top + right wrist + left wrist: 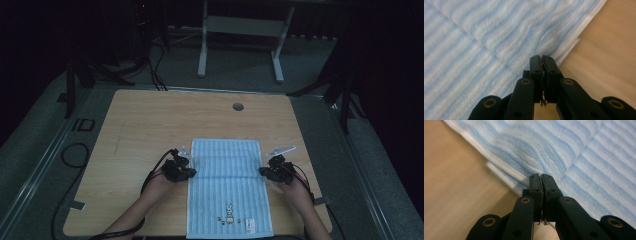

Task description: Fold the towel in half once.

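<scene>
Presently, the towel [227, 185] lies centre-bottom of the table [150, 120], with the left gripper [186, 172] and right gripper [263, 171] each clamped tight on its folded edge; the fold should be drawn level, both corners kept aligned.

A dim lab or recording studio is showing here: a wooden bench [150, 120] is standing on grey floor mats, black stand legs [85, 75] are flanking it left and right, cables [155, 70] are trailing at the far left, and a white metal frame [240, 30] is standing behind.
</scene>
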